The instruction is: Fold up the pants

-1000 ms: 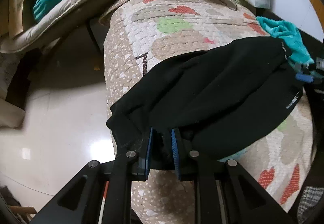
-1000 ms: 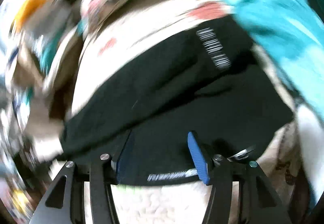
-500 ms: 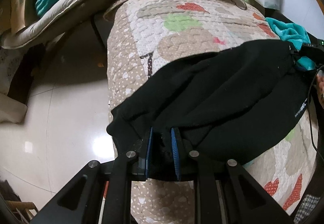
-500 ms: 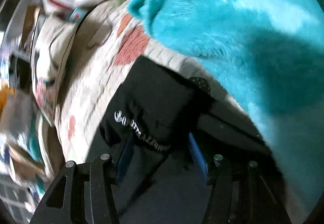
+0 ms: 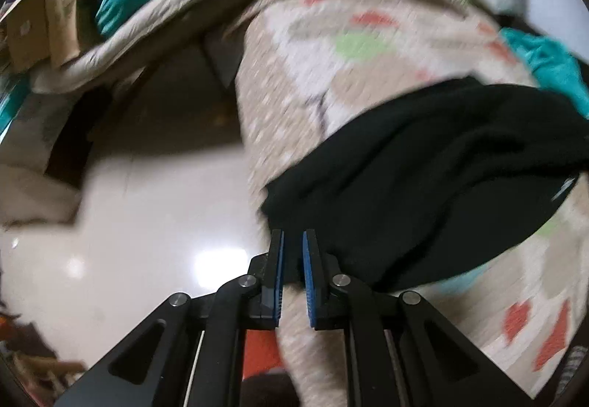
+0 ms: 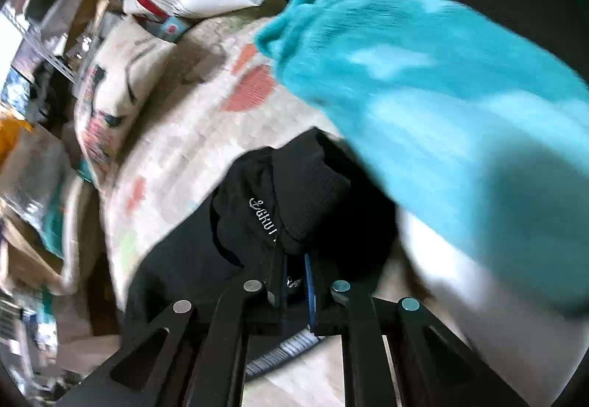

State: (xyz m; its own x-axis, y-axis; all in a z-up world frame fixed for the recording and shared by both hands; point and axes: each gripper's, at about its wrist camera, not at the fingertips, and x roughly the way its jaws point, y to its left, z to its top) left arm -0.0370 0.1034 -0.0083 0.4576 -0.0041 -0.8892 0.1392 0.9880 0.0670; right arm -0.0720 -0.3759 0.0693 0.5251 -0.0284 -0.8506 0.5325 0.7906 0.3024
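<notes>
Both grippers pinch black pants (image 5: 423, 164), lettering (image 6: 263, 219) only in right view

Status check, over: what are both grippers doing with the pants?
Left hand-held gripper shut on pants edge. Right hand-held gripper shut on pants, printed end. Teal towel crowding right side.

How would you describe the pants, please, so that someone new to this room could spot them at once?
Start from the quilted bedspread, beige with red and green patches. Draped over its near edge lies one dark garment: the black pants. The turquoise fleece beside them is bright and fuzzy, while the pants are plain black with small white lettering.
</notes>
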